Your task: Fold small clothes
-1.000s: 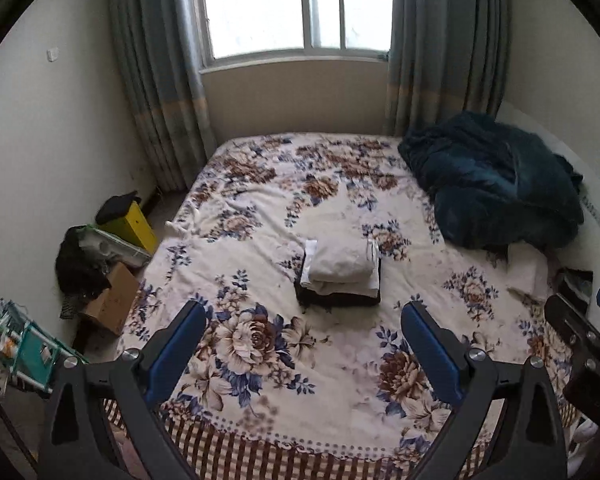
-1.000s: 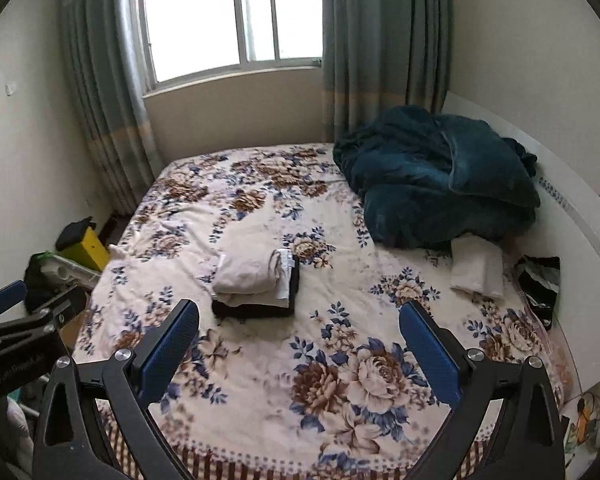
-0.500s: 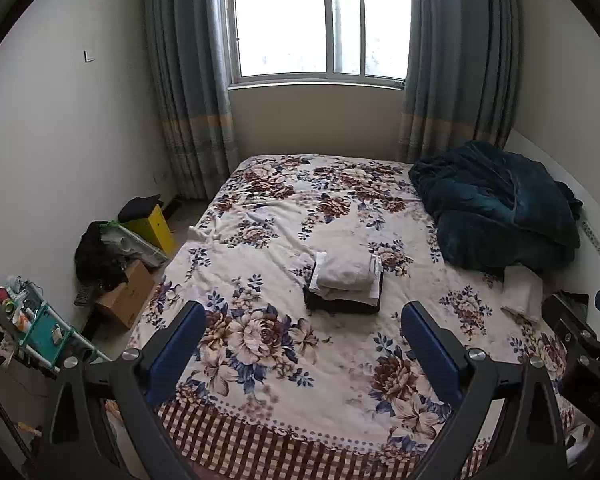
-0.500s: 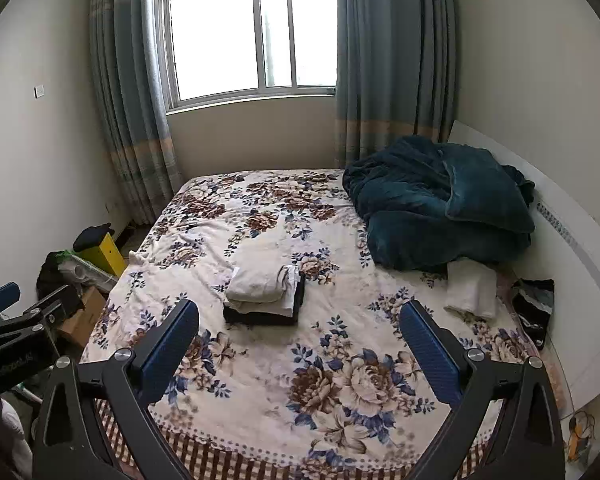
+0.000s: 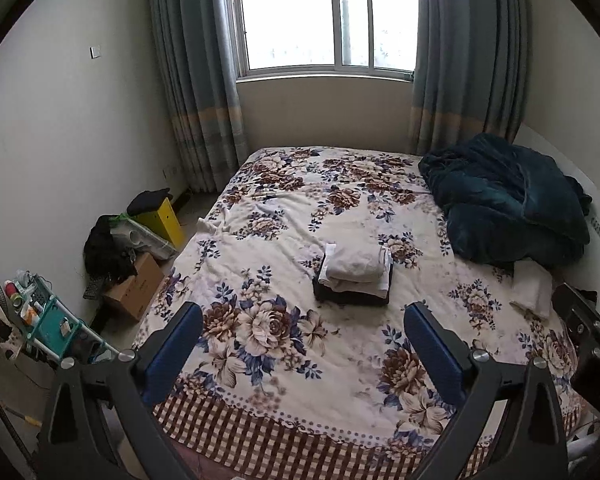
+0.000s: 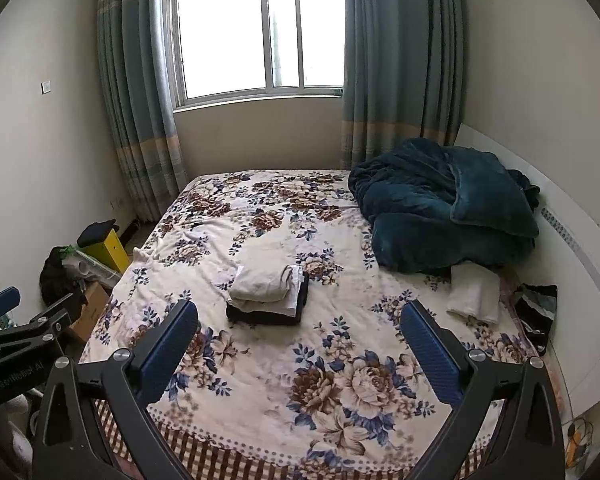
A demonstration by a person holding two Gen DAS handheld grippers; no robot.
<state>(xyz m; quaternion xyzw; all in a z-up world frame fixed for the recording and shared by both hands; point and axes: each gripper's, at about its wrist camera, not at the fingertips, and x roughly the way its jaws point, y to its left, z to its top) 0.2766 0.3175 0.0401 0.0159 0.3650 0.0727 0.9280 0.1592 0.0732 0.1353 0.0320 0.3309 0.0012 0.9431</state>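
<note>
Both grippers held up at the foot of the bed [image 5: 340, 208], neither touching anything. Left gripper [image 5: 302, 354]: blue fingers [image 5: 172, 350] spread wide apart, nothing between them but flowered bedspread. Right gripper [image 6: 298, 354]: the same, fingers [image 6: 430, 354] splayed, holding nothing. The stack of folded clothes [image 5: 354, 276] lies near the middle of the bed, well beyond the fingertips of both; in the left view it sits ahead between the two fingers, a little nearer the right-hand one, and in the right view [image 6: 270, 294] it sits ahead and closer to the left-hand finger. The stack is a dark piece at the bottom with pale cream and white pieces folded on top (exact count of pieces not clear). Farther off, past the right-hand finger in each view, a heaped dark teal blanket [image 6: 444, 216] against the headboard side, with a folded white cloth [image 6: 474, 294] just beside its near edge and a dark striped garment [image 6: 538, 312] at the bed's edge beyond that. Off past the left-hand finger, on the floor beside the bed: a cardboard box [image 5: 134, 292], a yellow box [image 5: 162, 220], a teal rack [image 5: 46, 320] of small bottles. Window [image 5: 326, 16] and grey-blue curtains [image 5: 192, 80] straight ahead at the far wall.
</note>
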